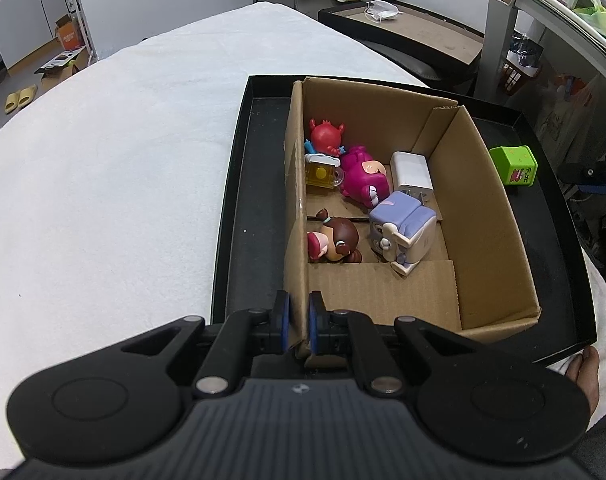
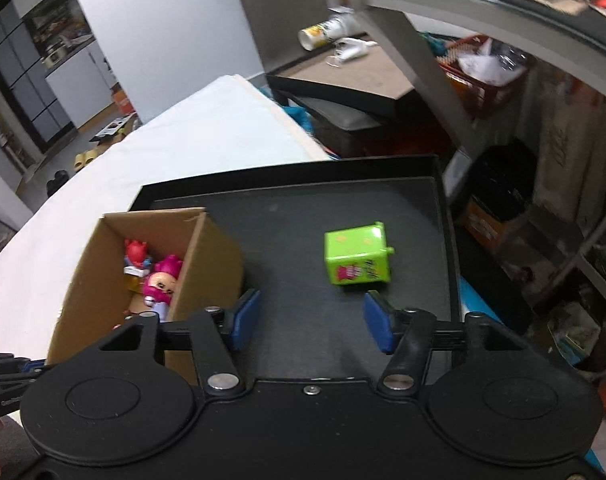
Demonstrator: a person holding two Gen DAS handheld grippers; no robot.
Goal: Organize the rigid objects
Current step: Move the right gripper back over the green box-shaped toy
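Clamped on the near wall of the open brown corrugated cardboard box (image 1: 483, 184), the left gripper (image 1: 299, 320) has its blue pads pressed on either side of the thin wall. Inside the box lie glossy plastic toys: a red horned figure (image 1: 326, 133), a magenta doll (image 1: 361, 176), a small yellow mug (image 1: 321, 172), a brown-haired doll (image 1: 337, 240), a lilac blocky figure (image 1: 403, 228) and a smooth white charger cube (image 1: 410, 170). The box sits in a shallow black rectangular tray (image 1: 243, 208) on a tabletop covered by white fleecy cloth (image 1: 123, 180). The right gripper (image 2: 309, 320) hovers over the tray floor with its jaws apart and nothing between them. Just ahead of it, outside the box, lies a lime-green plastic cube toy (image 2: 355, 258), tipped on its side.
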